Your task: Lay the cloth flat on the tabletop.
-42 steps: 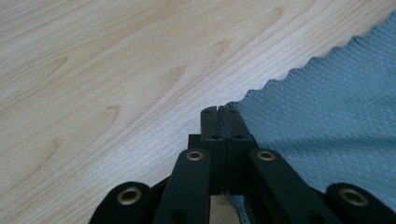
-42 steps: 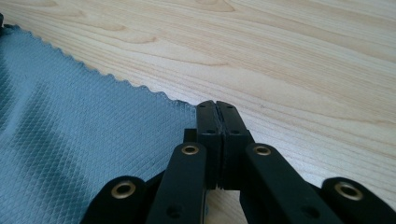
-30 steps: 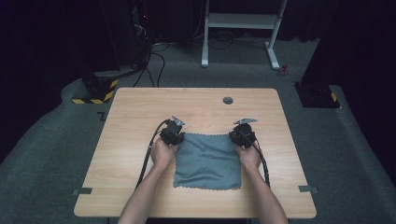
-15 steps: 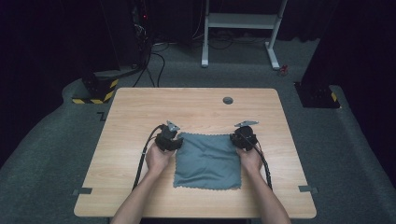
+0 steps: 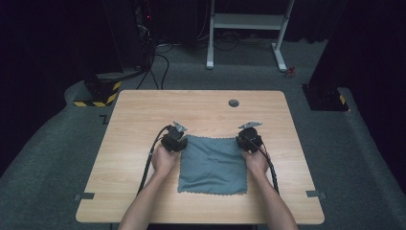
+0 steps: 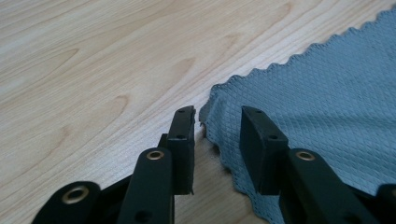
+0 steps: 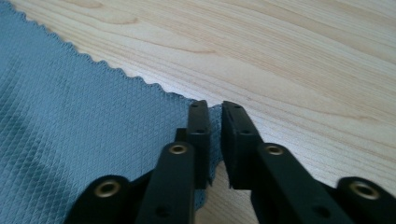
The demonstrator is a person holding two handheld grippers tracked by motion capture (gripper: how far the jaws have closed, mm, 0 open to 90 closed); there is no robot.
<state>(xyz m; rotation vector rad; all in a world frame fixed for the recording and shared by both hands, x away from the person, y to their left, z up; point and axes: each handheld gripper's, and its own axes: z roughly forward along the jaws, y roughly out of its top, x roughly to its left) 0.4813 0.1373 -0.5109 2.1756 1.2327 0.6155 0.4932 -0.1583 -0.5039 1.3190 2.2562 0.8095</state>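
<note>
A person's forearms reach in from the near edge of a light wooden table (image 5: 124, 120), each hand holding a pair of black tongs at a far corner of a grey-blue cloth (image 5: 213, 165). The cloth lies spread flat on the near middle of the table, its wavy near hem just short of the table's near edge, a few soft wrinkles across its far half.

At the cloth's far left corner, the left tongs (image 6: 217, 123) stand parted, and their jaws have just been closing. The corner, slightly lifted and curled, sits in the gap between them, with the right-hand pad over the cloth and the left-hand pad over bare wood; neither pad presses on the fabric.

At the far right corner, the right tongs (image 7: 215, 119) are nearly closed, pinching the cloth's scalloped corner between their pads, the fabric bunched upright in the narrow gap.

Farther back, a small dark round disc (image 5: 233, 103) is set into the table near its far edge. Beyond it, a white metal frame (image 5: 249, 21) stands on the dark floor.
</note>
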